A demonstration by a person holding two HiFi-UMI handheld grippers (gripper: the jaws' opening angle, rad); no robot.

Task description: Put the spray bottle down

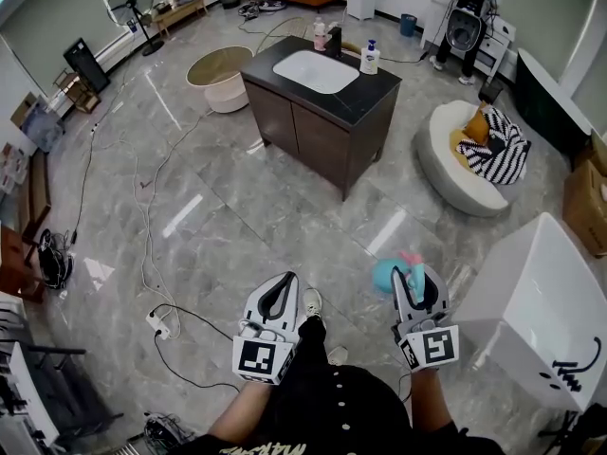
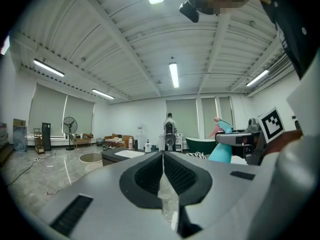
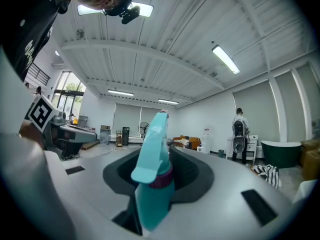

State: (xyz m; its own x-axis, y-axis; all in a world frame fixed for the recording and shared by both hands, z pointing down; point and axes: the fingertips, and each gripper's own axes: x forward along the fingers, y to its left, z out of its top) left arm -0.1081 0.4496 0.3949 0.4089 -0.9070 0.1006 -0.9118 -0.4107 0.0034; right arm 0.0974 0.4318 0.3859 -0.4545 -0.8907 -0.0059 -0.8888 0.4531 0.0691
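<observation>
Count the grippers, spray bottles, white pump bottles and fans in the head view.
grippers: 2 (left gripper, right gripper)
spray bottle: 1
white pump bottle: 1
fan: 1
total: 5

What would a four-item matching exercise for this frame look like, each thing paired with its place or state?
Things:
1. spray bottle
2. left gripper
3. fan
4. striped cloth

Places or states:
A. on the white seat
B. jaws together, nothing between them
C. at the far left wall
D. held in the right gripper

Pairs: 1-D, 2-B, 3-C, 4-A
</observation>
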